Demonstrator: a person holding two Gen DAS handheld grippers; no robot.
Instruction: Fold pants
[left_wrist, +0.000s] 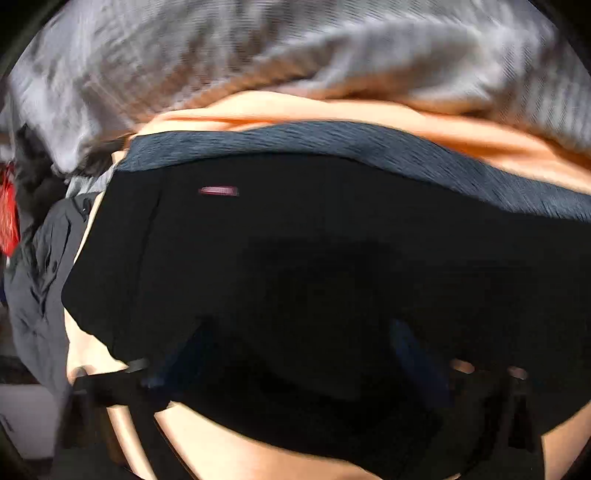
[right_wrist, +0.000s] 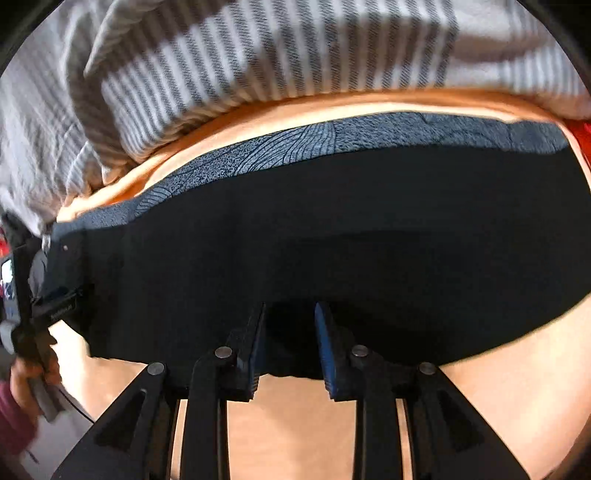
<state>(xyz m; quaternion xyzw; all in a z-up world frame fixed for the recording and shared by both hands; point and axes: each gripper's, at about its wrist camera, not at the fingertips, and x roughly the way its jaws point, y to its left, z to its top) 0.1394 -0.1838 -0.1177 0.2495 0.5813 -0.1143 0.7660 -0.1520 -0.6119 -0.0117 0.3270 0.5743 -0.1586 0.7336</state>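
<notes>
Black pants (right_wrist: 332, 236) lie folded across an orange sheet (right_wrist: 517, 398), with a patterned grey-blue band (right_wrist: 332, 140) along their far edge. My right gripper (right_wrist: 290, 314) stands at the near edge, jaws apart by a finger's width, black cloth between the blue pads (right_wrist: 325, 332). In the left wrist view the pants (left_wrist: 295, 229) fill the middle, with a small red label (left_wrist: 218, 191). My left gripper (left_wrist: 295, 332) is dark and blurred against the cloth; its fingers look spread wide over the pants. The other gripper (right_wrist: 40, 306) shows at the pants' left end.
A grey-and-white striped blanket (right_wrist: 258, 55) is bunched along the far side; it also shows in the left wrist view (left_wrist: 221, 55). Dark grey clothing (left_wrist: 37, 266) and something red (left_wrist: 7, 221) lie at the left. A hand in a maroon sleeve (right_wrist: 22, 387) is at the lower left.
</notes>
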